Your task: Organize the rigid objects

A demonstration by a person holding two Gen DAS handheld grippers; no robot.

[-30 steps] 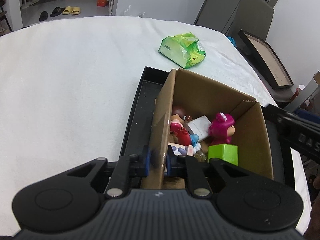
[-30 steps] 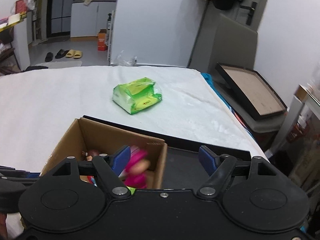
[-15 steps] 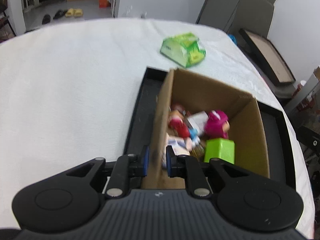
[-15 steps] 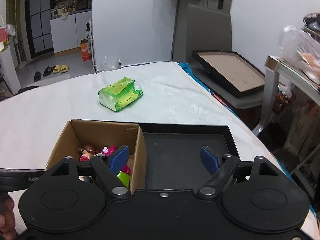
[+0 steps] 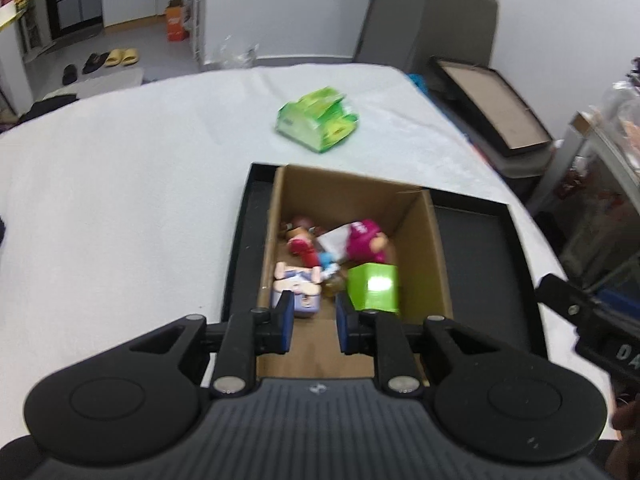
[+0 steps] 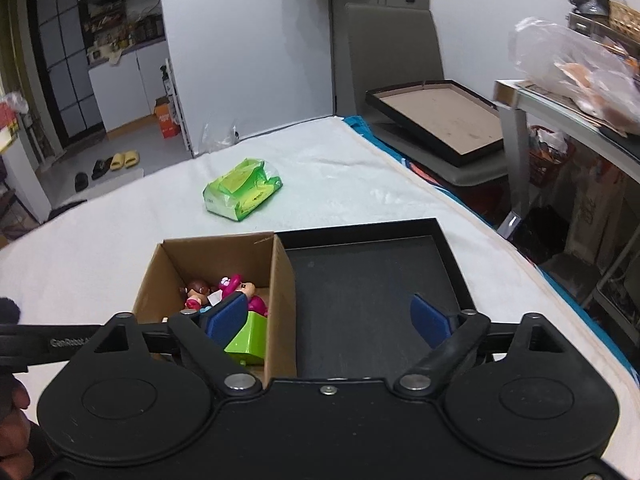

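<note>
Left tongs [image 5: 314, 326] slightly parted above box [image 5: 432, 248] — empty; right tongs [image 6: 328, 320] wide, empty.

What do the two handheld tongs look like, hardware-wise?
Both match: black plastic bodies with two round disc housings, angular black linkage arms with silver pivot screws, and blue pads on the fingertips. The left tongs show a ribbed grey top surface with a small logo. The right tongs have a silver centre screw. White lettering, partly cut off, marks each unit's side where it shows in the other's view. No cables visible.
</note>
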